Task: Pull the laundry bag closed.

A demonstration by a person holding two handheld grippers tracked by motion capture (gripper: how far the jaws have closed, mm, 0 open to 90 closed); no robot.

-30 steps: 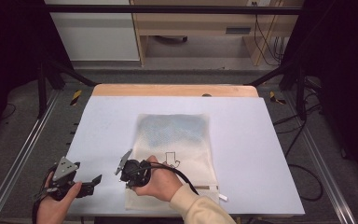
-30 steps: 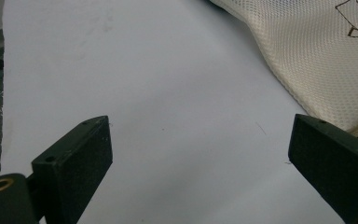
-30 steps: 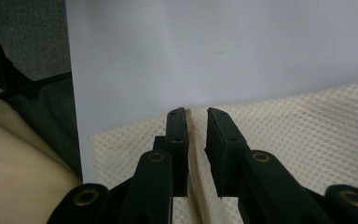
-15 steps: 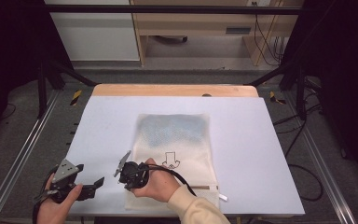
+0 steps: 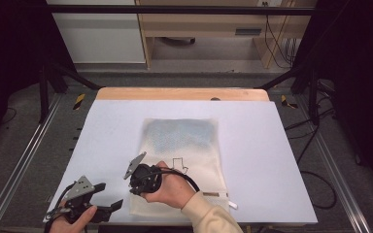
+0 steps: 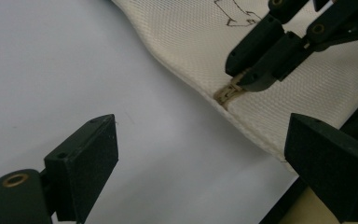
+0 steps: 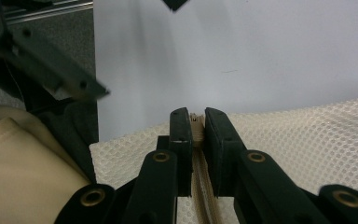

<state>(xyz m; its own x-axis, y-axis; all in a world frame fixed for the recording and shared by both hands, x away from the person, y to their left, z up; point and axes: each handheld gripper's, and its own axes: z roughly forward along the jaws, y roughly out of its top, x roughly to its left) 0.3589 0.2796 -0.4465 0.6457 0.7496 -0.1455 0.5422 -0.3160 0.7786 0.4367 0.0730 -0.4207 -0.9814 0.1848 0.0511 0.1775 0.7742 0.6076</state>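
A cream mesh bag (image 5: 184, 141) with a small black outline drawing lies flat in the middle of the white table (image 5: 272, 145). Its zipper runs along the near edge. In the right gripper view my right gripper (image 7: 196, 123) is shut on the tan zipper pull (image 7: 196, 116) at the bag's near-left corner. The left gripper view shows the same pinch, the right gripper (image 6: 247, 77) on the zipper pull (image 6: 227, 92). My left gripper (image 5: 109, 195) hovers open just left of that corner, near the table's front edge, with nothing between its jaws (image 6: 205, 168).
A wooden strip (image 5: 184, 93) borders the table's far edge. Metal rails and black frame posts run along both sides. Grey floor, cables and furniture lie beyond. Bare white surface surrounds the bag on its left, right and far sides.
My left gripper has shifted a little to the right, closer to the bag's near-left corner. The right gripper has stayed in place on the zipper pull.
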